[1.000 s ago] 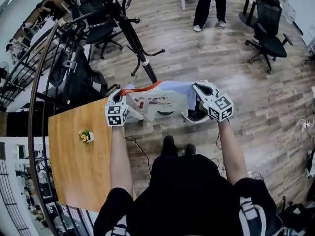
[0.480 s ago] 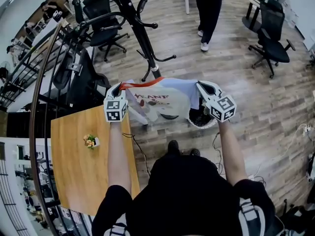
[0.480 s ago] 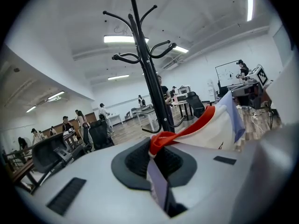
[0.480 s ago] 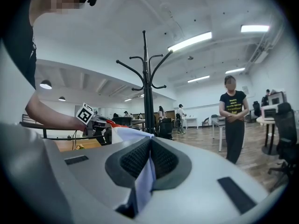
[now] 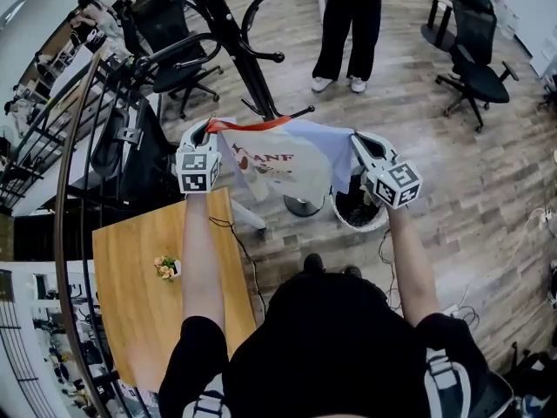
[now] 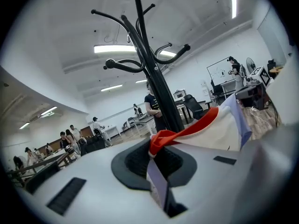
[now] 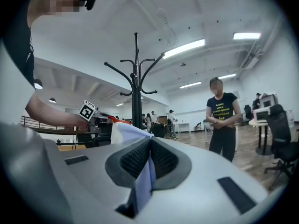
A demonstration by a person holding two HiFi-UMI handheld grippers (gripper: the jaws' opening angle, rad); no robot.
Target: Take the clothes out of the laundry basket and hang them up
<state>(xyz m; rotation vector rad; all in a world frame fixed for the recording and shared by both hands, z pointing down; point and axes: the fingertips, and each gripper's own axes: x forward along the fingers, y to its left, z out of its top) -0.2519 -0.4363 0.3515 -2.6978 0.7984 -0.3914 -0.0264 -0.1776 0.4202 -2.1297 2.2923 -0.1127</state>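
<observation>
White shirt (image 5: 283,159) is out of the laundry basket (image 5: 359,219) on the floor, stretched in mid-air between left gripper (image 5: 207,131) and right gripper (image 5: 356,138), both clamped on its top edge; hanging on the coat stand (image 5: 233,46) remains outstanding.

Left gripper (image 5: 207,129) and right gripper (image 5: 356,138) raised shirt (image 5: 280,159) higher, nearer coat stand (image 5: 233,33).

Cropped by the head view's top edge: bystander (image 5: 346,24) above the chest, coat stand (image 5: 237,50) at its top. Half hidden behind the shirt (image 5: 283,159), centre frame: basket (image 5: 346,222). Too creased to read in full: shirt's red print.
</observation>
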